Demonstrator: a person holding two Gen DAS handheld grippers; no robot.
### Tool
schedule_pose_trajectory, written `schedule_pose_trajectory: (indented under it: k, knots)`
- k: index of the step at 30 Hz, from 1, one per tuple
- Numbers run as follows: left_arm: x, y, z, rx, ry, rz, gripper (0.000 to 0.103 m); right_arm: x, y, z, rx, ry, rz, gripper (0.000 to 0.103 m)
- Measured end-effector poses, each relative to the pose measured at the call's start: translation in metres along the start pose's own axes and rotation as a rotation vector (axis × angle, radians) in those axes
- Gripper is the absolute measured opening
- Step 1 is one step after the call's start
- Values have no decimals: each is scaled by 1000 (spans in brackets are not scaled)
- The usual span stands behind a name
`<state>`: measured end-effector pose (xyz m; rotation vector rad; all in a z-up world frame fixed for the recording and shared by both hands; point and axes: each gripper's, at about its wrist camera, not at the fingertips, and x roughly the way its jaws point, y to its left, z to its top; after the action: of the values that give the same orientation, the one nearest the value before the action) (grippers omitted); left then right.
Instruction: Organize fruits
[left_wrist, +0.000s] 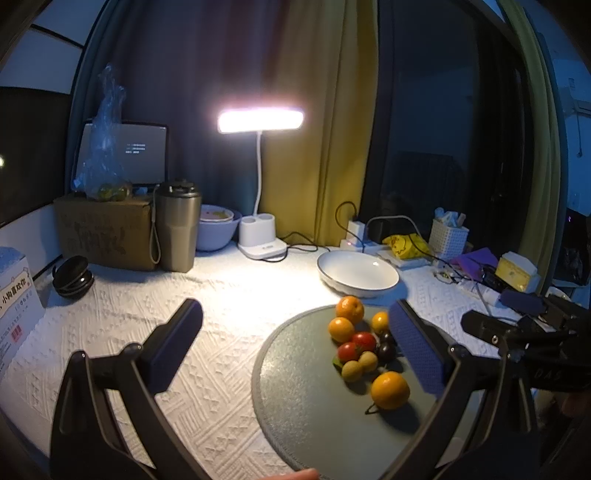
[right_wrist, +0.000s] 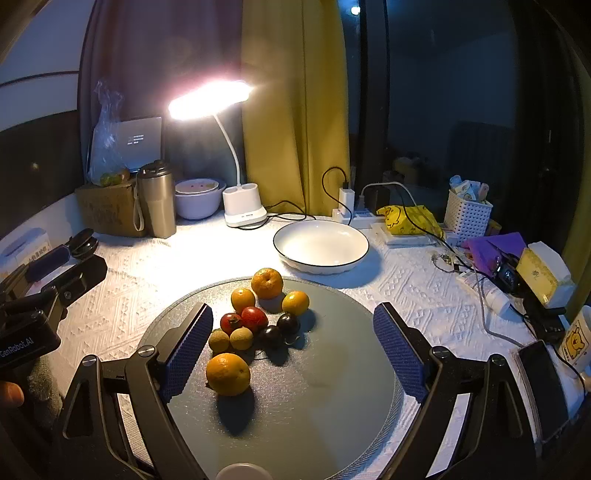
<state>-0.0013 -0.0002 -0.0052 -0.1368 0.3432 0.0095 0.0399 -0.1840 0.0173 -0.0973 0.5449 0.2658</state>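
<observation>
Both grippers hang above the table with jaws spread wide and nothing between them – the left gripper (left_wrist: 295, 332) and the right gripper (right_wrist: 293, 345). The fruits (right_wrist: 255, 325) – oranges, tomatoes, dark plums, small tan ones – cluster on the round grey mat (right_wrist: 314, 406), toward its 11 o'clock side. The empty white bowl (right_wrist: 321, 245) sits beyond the mat at 12 o'clock. The left gripper's body reads "GenRobot.AI".
</observation>
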Motion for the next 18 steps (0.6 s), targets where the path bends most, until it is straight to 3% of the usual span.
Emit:
schedule_pose_trajectory:
  k: [9, 18]
  knots:
    - [8, 4, -7, -10, 30, -10, 101, 11, 2, -3, -3, 35, 11, 91]
    - [23, 9, -21, -11, 100, 1, 101, 39, 9, -20, 4, 128, 69, 91]
